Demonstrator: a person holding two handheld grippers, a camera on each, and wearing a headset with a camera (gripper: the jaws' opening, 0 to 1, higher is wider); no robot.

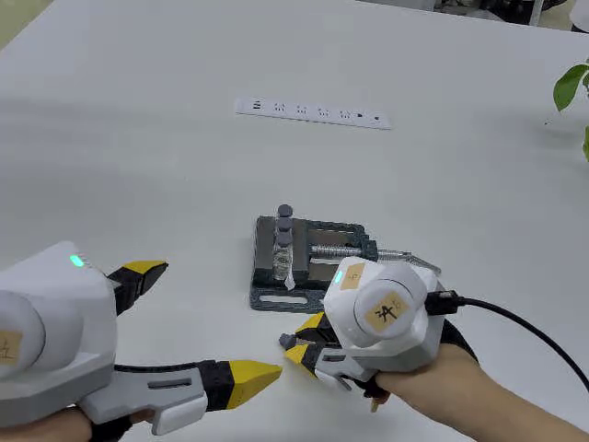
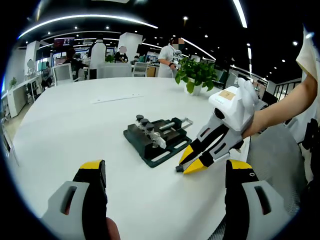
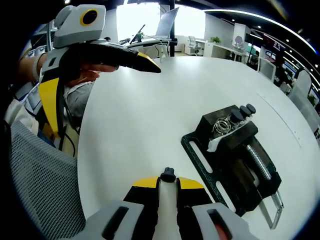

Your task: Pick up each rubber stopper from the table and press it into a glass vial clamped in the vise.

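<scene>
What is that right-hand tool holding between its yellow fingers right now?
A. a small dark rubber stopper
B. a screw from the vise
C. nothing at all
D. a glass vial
A: in the right gripper view, the right gripper has its fingers closed on a small dark stopper, apart from the vise.

1 small dark grey rubber stopper (image 3: 167, 174) is pinched between the closed jaws of the right gripper (image 3: 167, 186), narrow end outward, above the table and just short of the vise's near end. The black metal vise (image 1: 350, 238) sits flat, its silver screw pointing right in the head view. The clear glass vials (image 1: 283, 258) stand upright in 1 row between its jaws. 3 carry fitted dark stoppers (image 1: 285, 224). The nearest vial shows clear glass at its top.
</scene>
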